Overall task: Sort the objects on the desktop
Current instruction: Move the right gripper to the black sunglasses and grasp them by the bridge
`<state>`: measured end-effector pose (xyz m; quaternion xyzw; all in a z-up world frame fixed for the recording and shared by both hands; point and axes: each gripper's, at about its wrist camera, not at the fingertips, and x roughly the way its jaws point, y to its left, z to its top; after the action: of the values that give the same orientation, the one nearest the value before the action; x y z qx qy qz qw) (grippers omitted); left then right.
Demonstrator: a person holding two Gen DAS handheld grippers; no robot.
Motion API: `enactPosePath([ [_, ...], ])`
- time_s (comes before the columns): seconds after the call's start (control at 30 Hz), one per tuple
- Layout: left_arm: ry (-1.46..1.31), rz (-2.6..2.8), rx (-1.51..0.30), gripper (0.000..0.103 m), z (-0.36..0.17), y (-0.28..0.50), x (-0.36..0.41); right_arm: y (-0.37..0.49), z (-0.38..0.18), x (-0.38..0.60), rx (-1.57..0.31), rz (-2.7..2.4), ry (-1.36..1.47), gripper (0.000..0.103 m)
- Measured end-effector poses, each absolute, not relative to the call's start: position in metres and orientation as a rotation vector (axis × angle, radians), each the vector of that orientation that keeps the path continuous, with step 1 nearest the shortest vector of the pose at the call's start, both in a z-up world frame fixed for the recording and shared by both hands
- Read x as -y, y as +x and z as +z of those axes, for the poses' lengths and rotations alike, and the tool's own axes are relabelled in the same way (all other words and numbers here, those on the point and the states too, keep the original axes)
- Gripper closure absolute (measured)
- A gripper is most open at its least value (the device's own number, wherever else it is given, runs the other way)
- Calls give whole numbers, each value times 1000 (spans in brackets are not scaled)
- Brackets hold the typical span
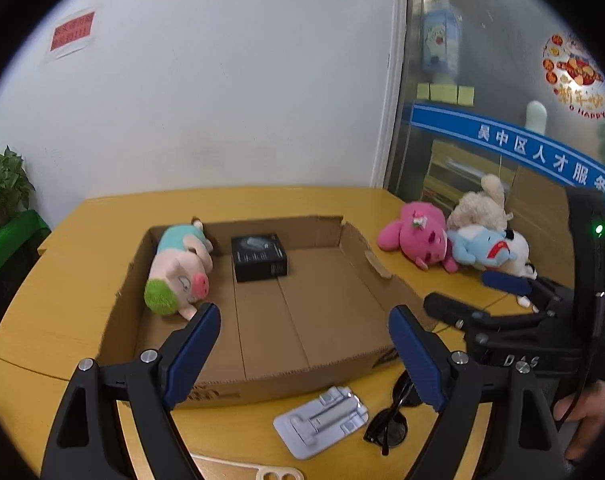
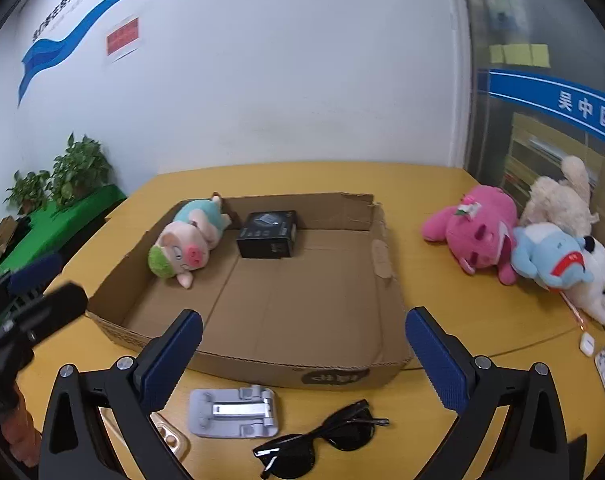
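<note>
Your left gripper point(image 1: 304, 356) and right gripper point(image 2: 304, 358) both stand wide apart, holding nothing. In the cardboard tray point(image 2: 262, 344) lie a pig plush point(image 2: 186, 240) and a black box point(image 2: 268, 234), its print too small to read. The grey stand point(image 2: 232, 410) and sunglasses point(image 2: 322, 442) sit just before it. The blue band point(image 1: 542, 156) reads "吴中区人才服务"; the round sticker point(image 1: 578, 76) says "HAPPY".

The right half of the shallow brown cardboard tray point(image 2: 262, 312) is lying bare, while a pink plush pig point(image 2: 186, 244) and a small black box point(image 2: 268, 234) are crowding its far-left corner.
</note>
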<state>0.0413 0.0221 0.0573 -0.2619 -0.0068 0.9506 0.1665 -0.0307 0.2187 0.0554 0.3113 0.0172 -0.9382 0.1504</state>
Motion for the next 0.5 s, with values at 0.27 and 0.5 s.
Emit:
enactPosePath([
  [0.27,-826,2641,3,17,23,47,-45,-31,32,-235,-89,-2676,958,0],
  [0.5,-1025,2460,-10,18,-27,48,-62,-38,-50,-284,140,-2512,1271,0],
])
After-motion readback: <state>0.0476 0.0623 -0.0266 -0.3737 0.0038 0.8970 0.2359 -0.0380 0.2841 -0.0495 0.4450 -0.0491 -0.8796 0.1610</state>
